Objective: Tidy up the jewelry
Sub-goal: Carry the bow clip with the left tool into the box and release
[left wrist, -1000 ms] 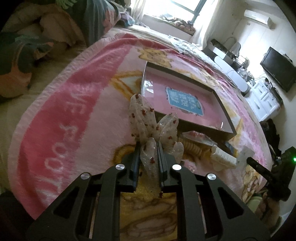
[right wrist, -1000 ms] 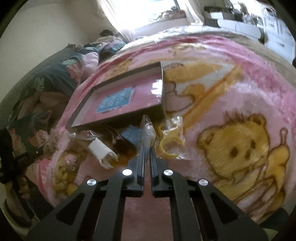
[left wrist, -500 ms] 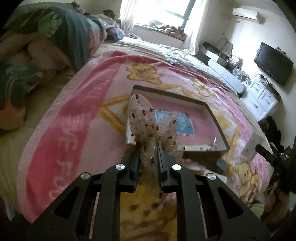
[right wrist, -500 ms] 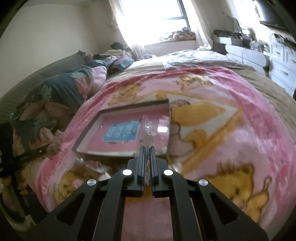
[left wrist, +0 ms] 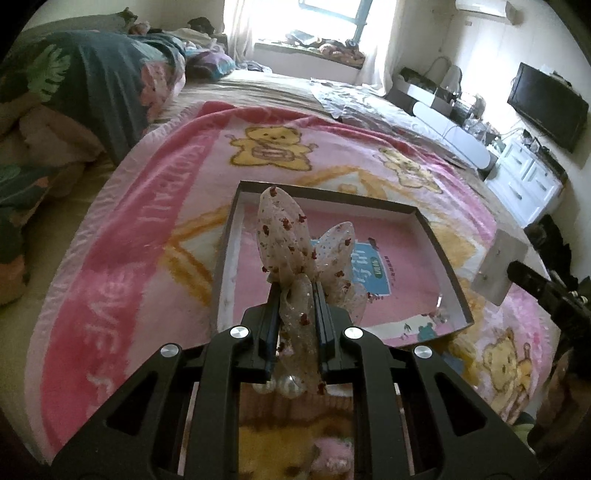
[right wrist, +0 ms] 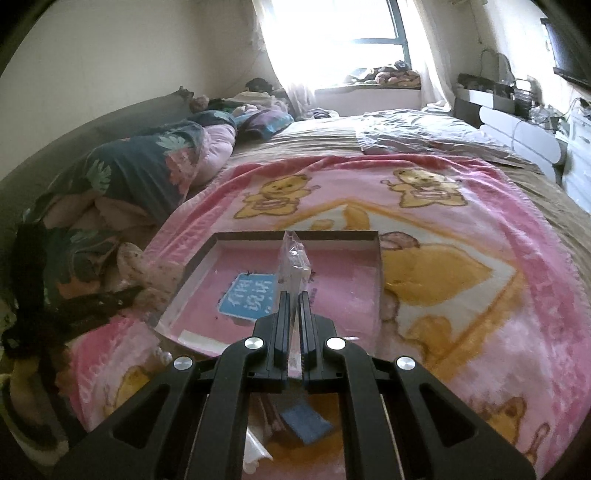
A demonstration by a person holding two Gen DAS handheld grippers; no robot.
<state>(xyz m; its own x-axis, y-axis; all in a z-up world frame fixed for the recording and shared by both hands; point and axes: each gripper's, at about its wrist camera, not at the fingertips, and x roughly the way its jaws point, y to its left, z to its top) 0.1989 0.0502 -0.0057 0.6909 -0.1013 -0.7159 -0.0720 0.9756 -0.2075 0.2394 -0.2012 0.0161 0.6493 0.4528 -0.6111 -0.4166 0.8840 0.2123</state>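
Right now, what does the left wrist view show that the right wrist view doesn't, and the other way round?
Only the left wrist view shows the left hand-held gripper shut on a sheer bow with red specks, pearl beads hanging below, and a wall television. Only the right wrist view shows the right hand-held gripper shut on a clear plastic packet. Both show the shallow pink-lined box on the pink bear blanket, and the window.

Bow point(left wrist: 295, 251) beige w/ red dots; tray point(left wrist: 439, 243) pink inside, blue label; blanket point(right wrist: 461, 280) pink w/ yellow bears.
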